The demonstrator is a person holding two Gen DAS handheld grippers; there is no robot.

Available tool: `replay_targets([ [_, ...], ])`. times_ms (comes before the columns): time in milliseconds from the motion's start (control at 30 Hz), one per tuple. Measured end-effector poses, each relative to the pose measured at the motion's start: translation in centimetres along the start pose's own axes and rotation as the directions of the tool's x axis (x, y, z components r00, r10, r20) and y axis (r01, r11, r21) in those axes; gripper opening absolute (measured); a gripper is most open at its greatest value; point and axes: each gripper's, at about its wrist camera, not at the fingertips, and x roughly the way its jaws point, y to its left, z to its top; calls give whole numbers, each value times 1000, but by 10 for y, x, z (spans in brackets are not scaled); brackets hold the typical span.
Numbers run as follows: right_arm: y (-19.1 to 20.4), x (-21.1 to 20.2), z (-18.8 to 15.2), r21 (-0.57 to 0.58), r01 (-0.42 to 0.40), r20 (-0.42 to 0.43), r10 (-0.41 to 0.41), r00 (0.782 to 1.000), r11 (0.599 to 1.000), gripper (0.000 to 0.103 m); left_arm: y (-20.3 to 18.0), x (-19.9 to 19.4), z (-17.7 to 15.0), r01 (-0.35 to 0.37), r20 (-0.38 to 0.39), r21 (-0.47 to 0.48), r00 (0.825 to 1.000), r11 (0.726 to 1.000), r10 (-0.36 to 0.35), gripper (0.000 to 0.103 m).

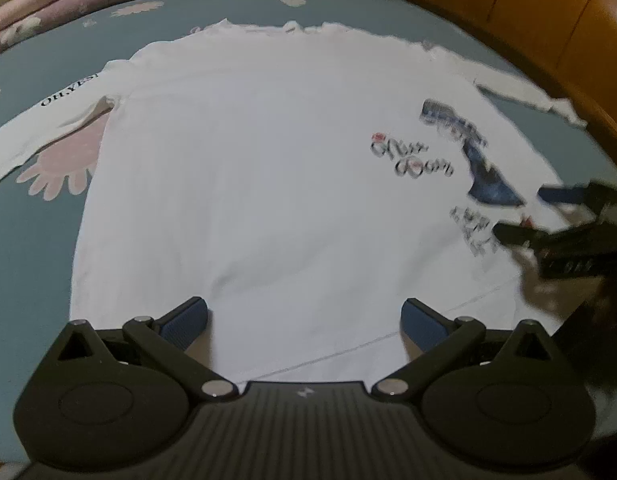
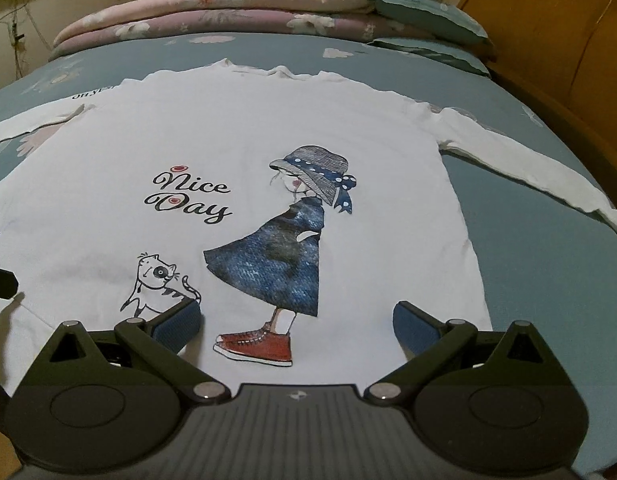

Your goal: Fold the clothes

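A white long-sleeved shirt (image 1: 248,168) lies flat, front up, on a blue-grey bed, sleeves spread to both sides. Its print shows a girl in a blue dress (image 2: 284,256), a cat and the words "Nice Day". My left gripper (image 1: 304,322) hovers open over the shirt's hem, nothing between its blue pads. My right gripper (image 2: 296,322) is open too, above the hem by the printed red shoes. In the left wrist view the right gripper (image 1: 520,212) reaches in from the right edge, blurred, jaws apart. The left sleeve (image 1: 48,120) carries black lettering.
A blue-grey bedsheet with pink flowers (image 1: 60,160) covers the bed. Folded pink quilts (image 2: 228,8) and teal pillows (image 2: 428,16) are stacked at the far end. An orange wooden bed frame (image 2: 548,40) runs along the right side.
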Motion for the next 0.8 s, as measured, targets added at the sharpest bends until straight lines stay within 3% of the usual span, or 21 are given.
replay_targets([
  [200, -1, -5, -8, -6, -2, 43, 2, 999, 1000, 103, 7, 2, 1, 20, 24, -54, 1000, 998, -19, 102],
  [333, -7, -14, -8, -11, -16, -8, 16, 1000, 1000, 103, 11, -5, -2, 38, 37, -52, 999, 998, -36, 102],
  [567, -26, -18, -10, 97, -19, -39, 23, 999, 995, 103, 17, -12, 1, 62, 74, -47, 996, 997, -58, 102],
  [667, -14, -14, -10, 39, 25, -53, -23, 998, 999, 103, 22, -8, 17, 59, 112, -48, 992, 997, -53, 102],
  [800, -16, -16, -12, 51, 19, -48, -16, 999, 999, 103, 37, 8, 22, 52, 65, -111, 997, 992, -45, 102],
])
